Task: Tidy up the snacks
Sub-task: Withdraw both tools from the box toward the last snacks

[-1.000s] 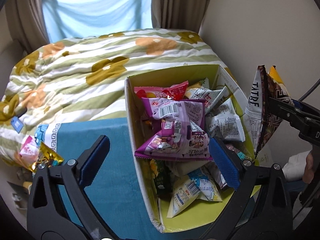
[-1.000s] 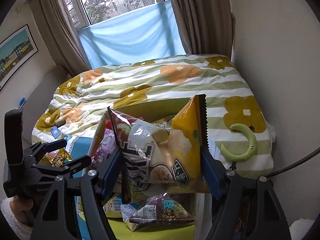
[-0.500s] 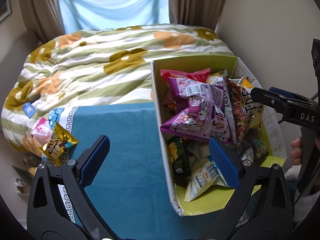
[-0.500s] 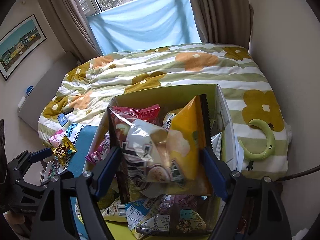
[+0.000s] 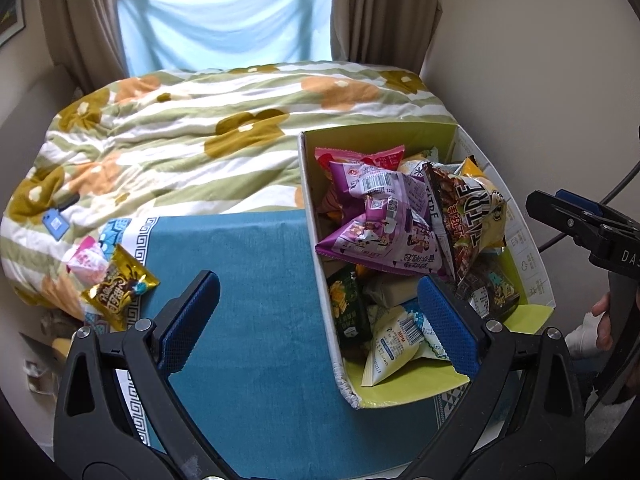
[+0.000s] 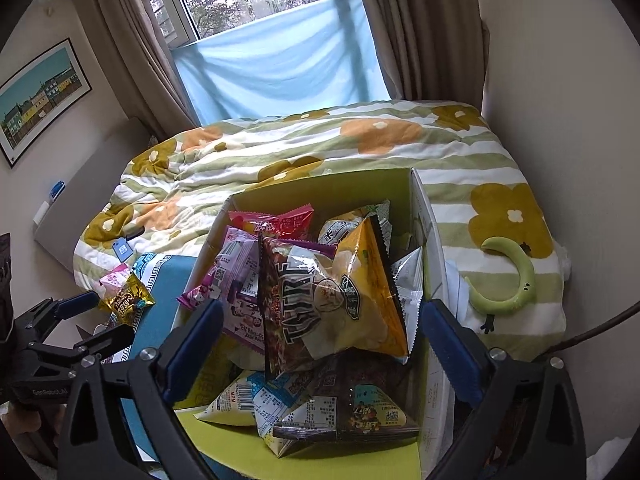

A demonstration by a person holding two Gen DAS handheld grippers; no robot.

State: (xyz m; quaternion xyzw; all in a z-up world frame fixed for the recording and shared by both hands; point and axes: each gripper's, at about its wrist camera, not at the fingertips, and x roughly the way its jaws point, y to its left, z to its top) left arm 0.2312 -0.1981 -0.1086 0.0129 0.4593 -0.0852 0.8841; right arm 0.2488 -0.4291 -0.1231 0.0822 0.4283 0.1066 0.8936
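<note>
A cardboard box (image 5: 316, 216) with a green inside holds several snack bags. The yellow and brown chip bag (image 6: 332, 300) lies on top of the pile, also seen in the left wrist view (image 5: 468, 216). My right gripper (image 6: 320, 336) is open just in front of that bag, not touching it. My left gripper (image 5: 316, 316) is open and empty above the blue cloth (image 5: 248, 304) by the box's left wall. A gold snack bag (image 5: 118, 292) and a pink one (image 5: 88, 260) lie on the cloth's left edge.
The box and cloth rest on a bed with a flowered green quilt (image 5: 200, 136). A green crescent toy (image 6: 508, 280) lies right of the box. A wall stands close on the right. A blue tag (image 5: 56, 222) lies on the quilt at left.
My right gripper opened and let the chip bag drop onto the pile in the box, then drew back. My left gripper shifted left, bringing the gold and pink bags into view.
</note>
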